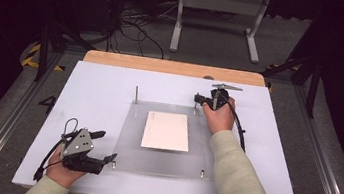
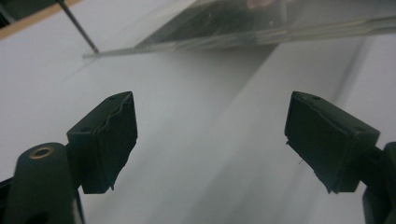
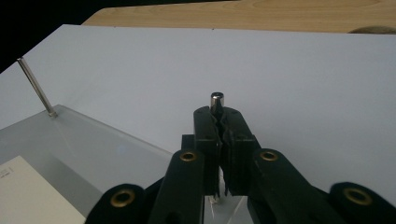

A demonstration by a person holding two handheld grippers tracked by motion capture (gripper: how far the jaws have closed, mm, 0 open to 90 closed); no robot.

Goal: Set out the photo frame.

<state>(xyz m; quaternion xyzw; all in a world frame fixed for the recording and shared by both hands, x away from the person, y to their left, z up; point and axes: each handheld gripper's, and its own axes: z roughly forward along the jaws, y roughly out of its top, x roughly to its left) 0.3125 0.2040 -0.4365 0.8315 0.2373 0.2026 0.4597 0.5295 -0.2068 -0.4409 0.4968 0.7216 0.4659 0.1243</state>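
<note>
room: dark, grey floor (image 1: 207, 41), cables and a white frame stand (image 1: 219, 12) beyond the table.
table: wooden top (image 1: 174, 67) showing as a strip at the far edge, the rest covered by a white board (image 1: 101, 82).
clear plate: transparent sheet (image 1: 128, 146) lying flat mid-board, well inside every board edge; short bolts at the near corners, near-right bolt (image 1: 202, 172) upright.
white card: rectangular sheet (image 1: 166, 131) resting on the plate's middle, slightly askew, apart from all pins.
far-left pin: thin metal rod (image 1: 136, 95) standing upright at the plate's far-left corner, untouched.
far-right pin: short metal post (image 3: 216, 101) upright at the plate's far-right corner, rounded tip rising above the jaw tips.
right gripper: (image 3: 219, 122) clenched on the far-right pin, jaws pressed together around its shaft; seen in the high view at (image 1: 199, 99).
left gripper: (image 1: 105, 146) released, jaws spread wide with nothing between them, resting near the plate's near-left corner; pads (image 2: 112, 140) bare above white board.
open room: broad bare board left, right and beyond the plate; narrow strip along the near edge.
</note>
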